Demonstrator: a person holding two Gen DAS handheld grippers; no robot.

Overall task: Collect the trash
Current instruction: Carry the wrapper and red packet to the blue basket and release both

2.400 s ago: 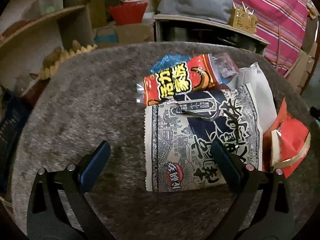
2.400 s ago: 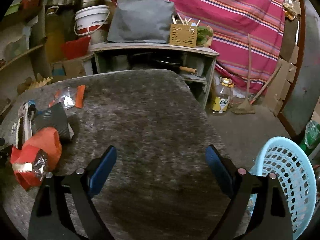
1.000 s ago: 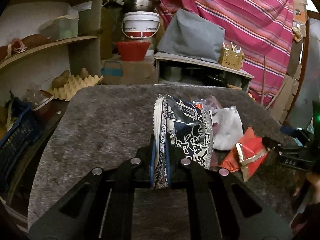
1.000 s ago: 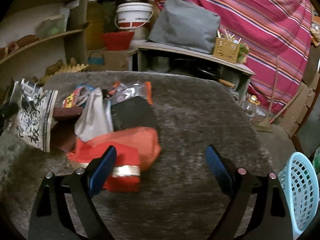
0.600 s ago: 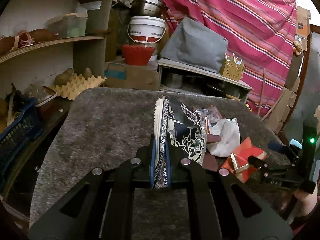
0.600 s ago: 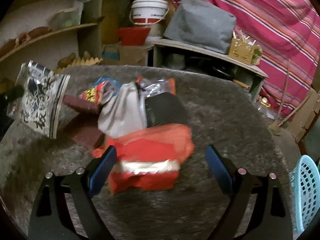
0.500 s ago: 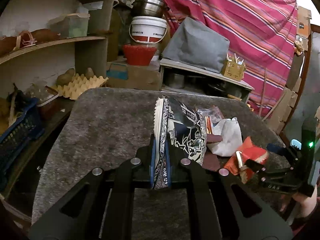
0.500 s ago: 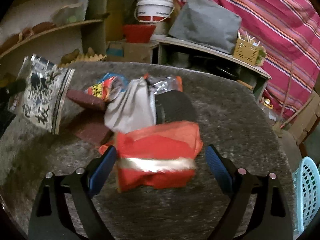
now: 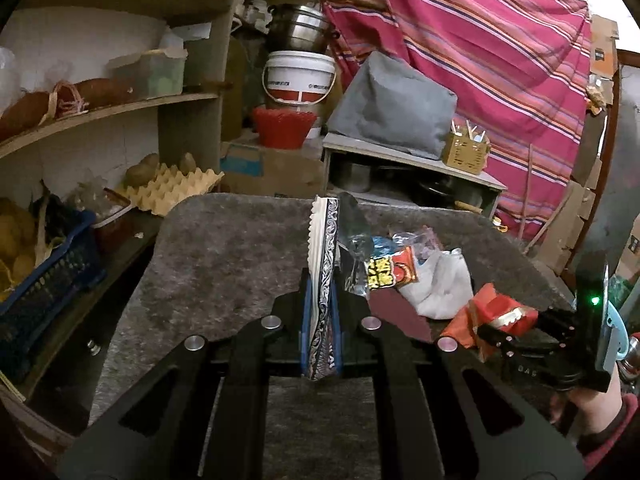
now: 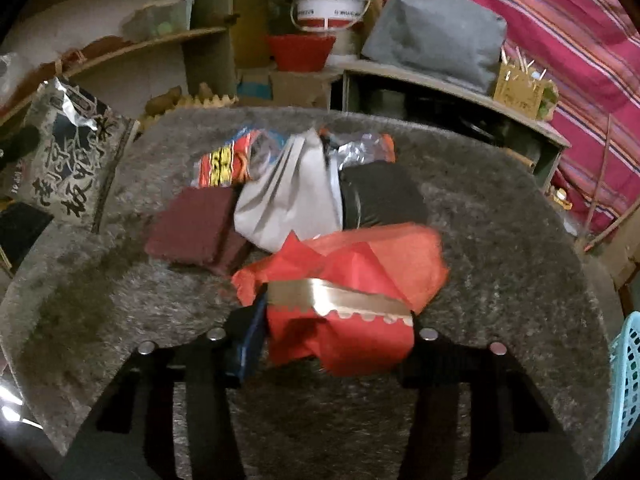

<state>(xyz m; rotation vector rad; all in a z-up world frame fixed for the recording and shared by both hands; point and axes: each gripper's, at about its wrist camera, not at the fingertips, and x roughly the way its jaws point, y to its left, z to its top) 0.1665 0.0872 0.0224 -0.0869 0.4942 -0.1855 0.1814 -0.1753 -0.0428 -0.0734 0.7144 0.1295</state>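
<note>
Left gripper (image 9: 320, 332) remains clamped on the patterned snack bag (image 9: 322, 280), lifted off the table (image 10: 500, 240). Right gripper (image 10: 336, 344), wide 1 second ago, is closing with the red wrapper (image 10: 344, 300) between its jaws; both pieces nearly secured.

Your grey felt-covered tabletop (image 10: 500, 240) carries a maroon pad (image 10: 192, 224), white bag (image 10: 288, 200), black packet (image 10: 380, 196) and red-yellow snack wrapper (image 10: 224, 164).
</note>
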